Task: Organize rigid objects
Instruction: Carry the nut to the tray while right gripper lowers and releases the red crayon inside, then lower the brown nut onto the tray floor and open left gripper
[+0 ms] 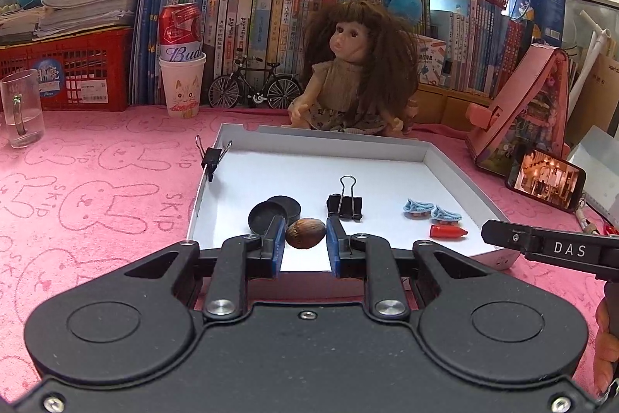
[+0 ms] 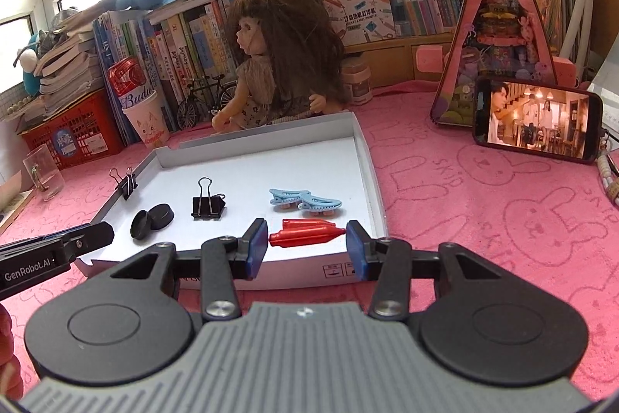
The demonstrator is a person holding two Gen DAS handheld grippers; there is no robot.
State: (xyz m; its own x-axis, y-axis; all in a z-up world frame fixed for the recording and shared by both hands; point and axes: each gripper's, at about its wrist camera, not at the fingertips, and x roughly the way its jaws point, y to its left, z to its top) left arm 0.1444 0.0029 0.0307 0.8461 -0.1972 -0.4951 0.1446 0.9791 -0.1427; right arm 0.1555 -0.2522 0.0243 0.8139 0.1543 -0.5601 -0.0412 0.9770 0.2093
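The left gripper (image 1: 305,239) has its jaws clamped on a brown nut (image 1: 305,234) above the near edge of the white tray (image 1: 321,144). The right gripper (image 2: 306,239) grips a red crayon-shaped piece (image 2: 305,237) over the tray's near right corner.

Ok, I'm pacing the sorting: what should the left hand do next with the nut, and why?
Probably ease the left gripper forward and lower the nut onto bare tray floor: its jaws are shut on the nut at the tray's near edge, with the black caps and binder clip ahead on either side.
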